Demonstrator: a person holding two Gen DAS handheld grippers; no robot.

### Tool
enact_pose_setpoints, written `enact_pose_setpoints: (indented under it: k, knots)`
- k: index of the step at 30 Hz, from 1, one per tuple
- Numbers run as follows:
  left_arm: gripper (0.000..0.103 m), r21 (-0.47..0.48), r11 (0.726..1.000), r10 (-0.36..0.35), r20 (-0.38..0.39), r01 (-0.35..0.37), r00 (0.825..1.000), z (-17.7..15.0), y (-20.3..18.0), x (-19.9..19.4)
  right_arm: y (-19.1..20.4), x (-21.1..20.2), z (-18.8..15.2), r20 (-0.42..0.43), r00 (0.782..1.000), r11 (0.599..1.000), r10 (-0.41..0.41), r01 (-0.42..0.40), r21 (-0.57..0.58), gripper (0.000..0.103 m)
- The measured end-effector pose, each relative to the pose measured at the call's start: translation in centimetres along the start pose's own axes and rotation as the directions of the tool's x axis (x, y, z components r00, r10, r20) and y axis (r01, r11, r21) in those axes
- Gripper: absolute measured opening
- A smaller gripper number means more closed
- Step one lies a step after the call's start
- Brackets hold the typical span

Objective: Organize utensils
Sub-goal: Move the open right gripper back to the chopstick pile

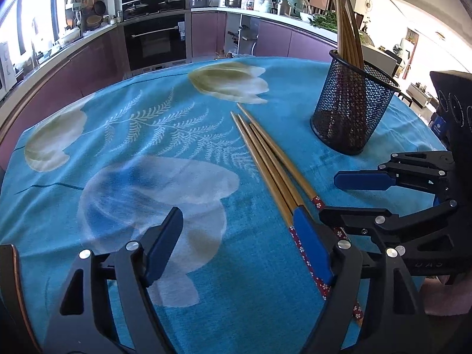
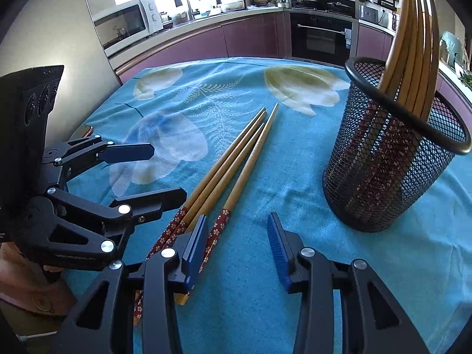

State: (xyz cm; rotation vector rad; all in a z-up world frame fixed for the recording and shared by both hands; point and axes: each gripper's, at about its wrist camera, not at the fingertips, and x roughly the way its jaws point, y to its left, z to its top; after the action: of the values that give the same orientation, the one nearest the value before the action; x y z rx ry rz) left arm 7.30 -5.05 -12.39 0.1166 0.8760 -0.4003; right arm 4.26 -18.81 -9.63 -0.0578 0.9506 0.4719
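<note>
Several wooden chopsticks (image 1: 265, 159) (image 2: 233, 165) with red flowered ends lie in a bundle on the blue flowered tablecloth (image 1: 118, 135). A black mesh holder (image 1: 351, 109) (image 2: 392, 159) stands beyond them on the right, with several more chopsticks upright in it. My left gripper (image 1: 239, 244) (image 2: 169, 172) is open and low over the cloth. Its right finger (image 1: 312, 244) rests over the flowered ends. My right gripper (image 2: 237, 250) (image 1: 329, 197) is also open. Its left finger (image 2: 196, 250) covers the same ends, and one chopstick lies loose just inside the jaws.
The table's far edge (image 1: 177, 67) faces purple kitchen cabinets, a built-in oven (image 1: 155, 41) and a microwave (image 2: 126, 23). A pink sleeve (image 2: 17, 271) shows behind the left gripper. A small brown object (image 2: 85, 131) lies at the cloth's left edge.
</note>
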Motion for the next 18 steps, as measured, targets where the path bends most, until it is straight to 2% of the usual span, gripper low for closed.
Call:
enact_pose_setpoints:
  k: [12, 18]
  knots:
    - [0.074, 0.013, 1.0, -0.001, -0.024, 0.001, 1.0, 0.42, -0.43, 0.79, -0.24, -0.01, 0.03, 0.001, 1.0, 1.0, -0.001, 0.001, 0.011, 0.038]
    - [0.067, 0.019, 1.0, 0.023, -0.031, -0.022, 0.999, 0.54, -0.67, 0.95, -0.31, 0.05, 0.18, 0.004, 1.0, 1.0, -0.002, 0.002, 0.019, 0.038]
